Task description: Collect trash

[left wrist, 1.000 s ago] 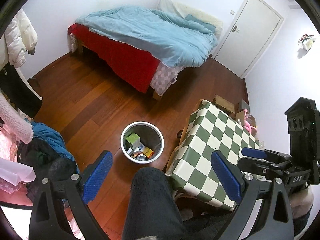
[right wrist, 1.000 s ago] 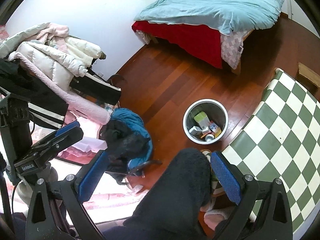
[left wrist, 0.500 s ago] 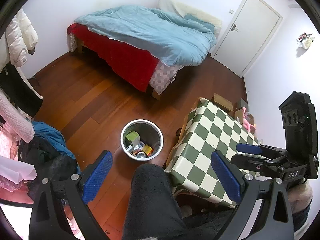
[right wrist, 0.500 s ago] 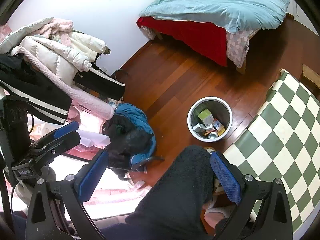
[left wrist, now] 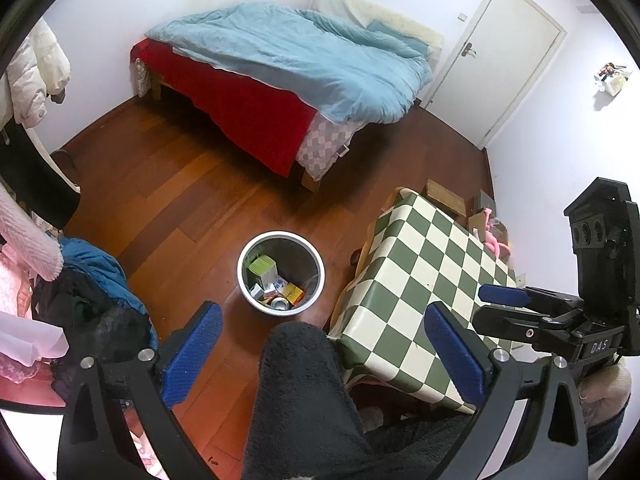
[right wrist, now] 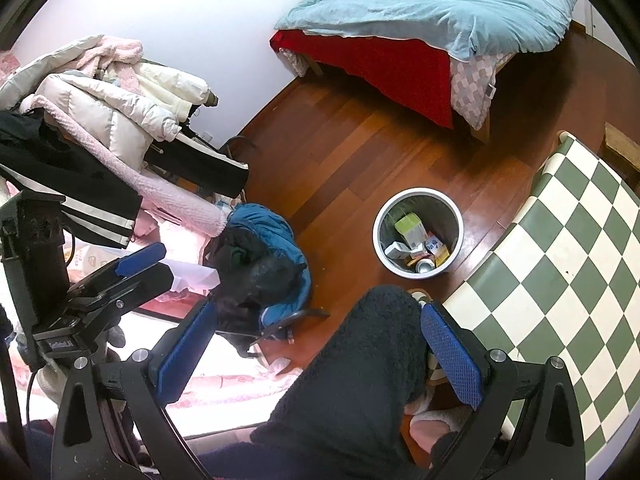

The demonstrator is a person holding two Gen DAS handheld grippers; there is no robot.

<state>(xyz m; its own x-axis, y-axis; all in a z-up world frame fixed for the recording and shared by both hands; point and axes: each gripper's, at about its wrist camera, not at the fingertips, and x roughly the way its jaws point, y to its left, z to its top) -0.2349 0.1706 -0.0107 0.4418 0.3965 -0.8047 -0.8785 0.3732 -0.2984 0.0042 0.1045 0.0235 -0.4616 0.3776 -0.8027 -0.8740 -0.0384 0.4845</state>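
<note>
A white-rimmed trash bin [left wrist: 241,268] stands on the wooden floor beside the table, also in the right wrist view [right wrist: 376,236]. Inside lie a green box [left wrist: 262,270], a drink can [left wrist: 280,303] and small packets. My left gripper [left wrist: 324,354] is held high above the floor, open and with nothing in it. My right gripper [right wrist: 318,354] is likewise open and holds nothing. Each gripper shows from the side in the other's view: the right one [left wrist: 480,306], the left one [right wrist: 166,266]. A person's dark fleece knee [left wrist: 304,380] sits between the fingers.
A table with a green-and-white check cloth [left wrist: 420,280] is right of the bin. A bed with a blue duvet [left wrist: 300,52] fills the back, a white door [left wrist: 500,52] at back right. Heaped coats [right wrist: 100,112] and a chair with a blue jacket [right wrist: 264,248] crowd the left.
Both views have drifted slightly; the bin sits a little higher in the left wrist view. Both grippers stay open, with nothing between their fingers.
</note>
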